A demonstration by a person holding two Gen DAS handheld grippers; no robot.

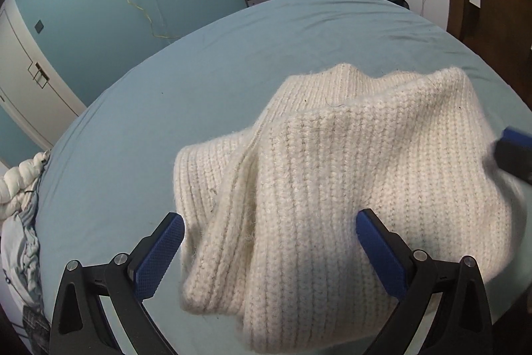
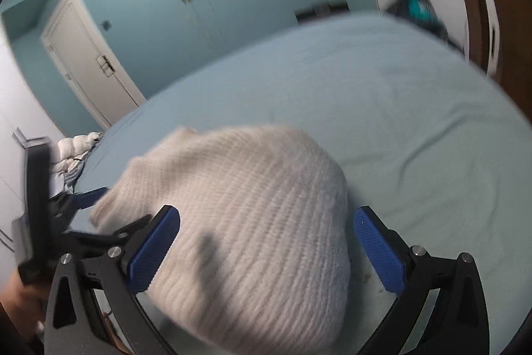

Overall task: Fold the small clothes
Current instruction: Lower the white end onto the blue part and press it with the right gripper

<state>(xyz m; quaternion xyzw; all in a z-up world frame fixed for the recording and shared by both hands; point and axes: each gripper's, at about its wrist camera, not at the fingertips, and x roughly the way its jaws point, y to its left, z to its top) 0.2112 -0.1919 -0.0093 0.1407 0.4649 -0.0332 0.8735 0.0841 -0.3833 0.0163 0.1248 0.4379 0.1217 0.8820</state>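
Fuzzy ribbed-knit sweater (image 1: 349, 188), matt bedsheet (image 1: 199, 82)

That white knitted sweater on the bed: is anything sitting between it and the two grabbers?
Nothing visible. The sweater lies bunched on the blue sheet, right between the open fingers of the left gripper and the right gripper.

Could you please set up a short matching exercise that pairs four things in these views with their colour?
Things:
1. knitted garment
2. bed sheet
3. pads on the left gripper
4. door

Colours:
A. dark blue
B. white
C. cream
D. pale blue

Pairs: 1-C, 2-D, 3-A, 4-B

The right gripper carries the same dark blue pads; both grippers stand open over the garment.
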